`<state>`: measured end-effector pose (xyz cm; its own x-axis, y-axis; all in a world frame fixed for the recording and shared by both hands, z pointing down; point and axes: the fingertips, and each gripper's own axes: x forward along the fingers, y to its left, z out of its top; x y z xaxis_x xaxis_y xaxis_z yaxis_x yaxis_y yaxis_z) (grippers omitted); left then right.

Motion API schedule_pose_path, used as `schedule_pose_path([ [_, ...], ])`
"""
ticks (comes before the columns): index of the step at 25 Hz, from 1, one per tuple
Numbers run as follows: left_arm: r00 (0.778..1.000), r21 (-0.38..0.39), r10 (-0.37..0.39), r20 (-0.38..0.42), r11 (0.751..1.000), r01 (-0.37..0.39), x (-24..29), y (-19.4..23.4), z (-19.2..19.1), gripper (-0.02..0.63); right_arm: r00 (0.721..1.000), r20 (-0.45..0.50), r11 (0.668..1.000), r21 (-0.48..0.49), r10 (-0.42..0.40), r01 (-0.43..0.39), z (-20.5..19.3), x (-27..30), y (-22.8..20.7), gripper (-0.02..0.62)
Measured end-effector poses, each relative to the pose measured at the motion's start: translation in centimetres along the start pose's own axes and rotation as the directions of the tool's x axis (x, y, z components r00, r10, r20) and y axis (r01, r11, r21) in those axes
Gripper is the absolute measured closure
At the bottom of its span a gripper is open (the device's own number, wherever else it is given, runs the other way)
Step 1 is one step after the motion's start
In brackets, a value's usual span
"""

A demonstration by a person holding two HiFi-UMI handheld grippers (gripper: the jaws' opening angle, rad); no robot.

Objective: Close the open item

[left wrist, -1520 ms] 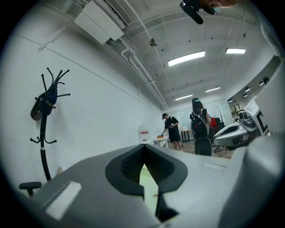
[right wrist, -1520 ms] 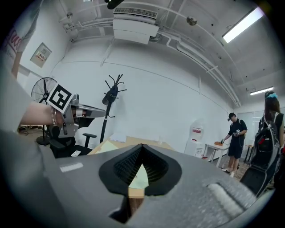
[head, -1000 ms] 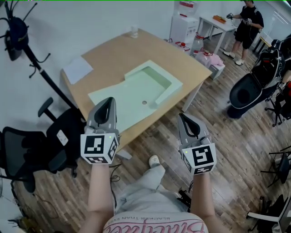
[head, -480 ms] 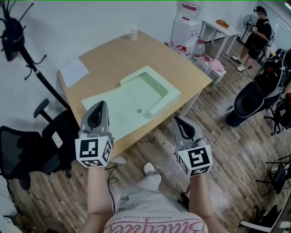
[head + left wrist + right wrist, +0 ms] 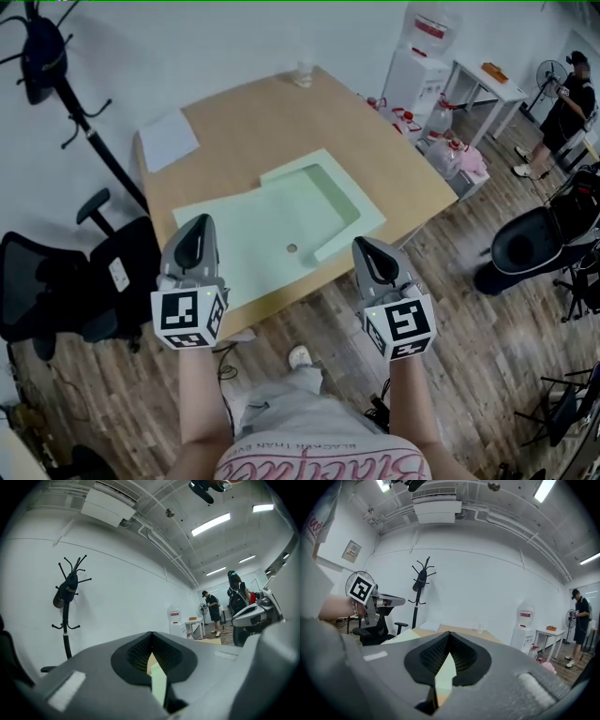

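The pale green case (image 5: 281, 220) lies open on the desk (image 5: 244, 112) at my 12 o'clock. Its sunken tray half sits toward 1 o'clock and its broad flat flap reaches back toward 7 o'clock, up to the desk's near edge. My left gripper (image 5: 199, 225) and right gripper (image 5: 364, 246) hover short of it, at 10 and 2 o'clock of my knees. Both sets of fingers (image 5: 137, 652) are pressed together at the tips with nothing between them. The flap looks thin, light and stiff, probably smooth, so it may slip. I would pinch its free near edge at two well-spread spots and swing it over the tray. I cannot make out where the hinge line runs.
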<state>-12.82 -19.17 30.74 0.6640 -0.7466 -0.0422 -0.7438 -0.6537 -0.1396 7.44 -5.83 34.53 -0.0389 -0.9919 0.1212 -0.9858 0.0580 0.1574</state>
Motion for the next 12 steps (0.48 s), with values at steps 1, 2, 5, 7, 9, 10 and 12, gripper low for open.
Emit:
schedule_pose_path([
  [1,1.000,-0.004,0.017,-0.003,1.000,-0.017,0.1,0.4,-0.1,0.592,1.000,-0.001,1.000,-0.001,0.011,-0.011,0.0,0.5,-0.2,0.594],
  [2,0.999,-0.008,0.033,-0.006,0.999,-0.033,0.3,0.8,-0.2,0.592,1.000,-0.002,1.000,-0.001,0.019,-0.019,0.0,1.1,-0.4,0.593],
  [5,0.997,-0.018,0.082,-0.012,0.996,-0.083,0.5,2.1,-0.5,0.591,0.999,-0.003,0.999,0.004,0.045,-0.045,0.0,2.7,-1.0,0.592],
  [7,0.994,-0.016,0.113,-0.015,0.993,-0.113,0.5,2.8,-0.6,0.591,0.998,-0.003,0.998,0.006,0.067,-0.067,0.0,3.9,-1.3,0.593],
  [9,0.990,-0.014,0.143,-0.018,0.990,-0.143,0.4,3.5,-0.8,0.591,0.996,-0.002,0.996,0.005,0.092,-0.092,0.0,5.0,-1.3,0.592],
  [10,0.987,-0.014,0.158,-0.020,0.987,-0.159,0.2,3.9,-0.9,0.591,0.994,-0.001,0.994,0.004,0.105,-0.105,0.1,5.6,-1.2,0.593],
  [12,0.981,-0.014,0.194,-0.025,0.981,-0.195,-0.1,5.1,-1.2,0.591,0.992,0.004,0.992,-0.001,0.129,-0.129,0.3,7.0,-1.1,0.593],
])
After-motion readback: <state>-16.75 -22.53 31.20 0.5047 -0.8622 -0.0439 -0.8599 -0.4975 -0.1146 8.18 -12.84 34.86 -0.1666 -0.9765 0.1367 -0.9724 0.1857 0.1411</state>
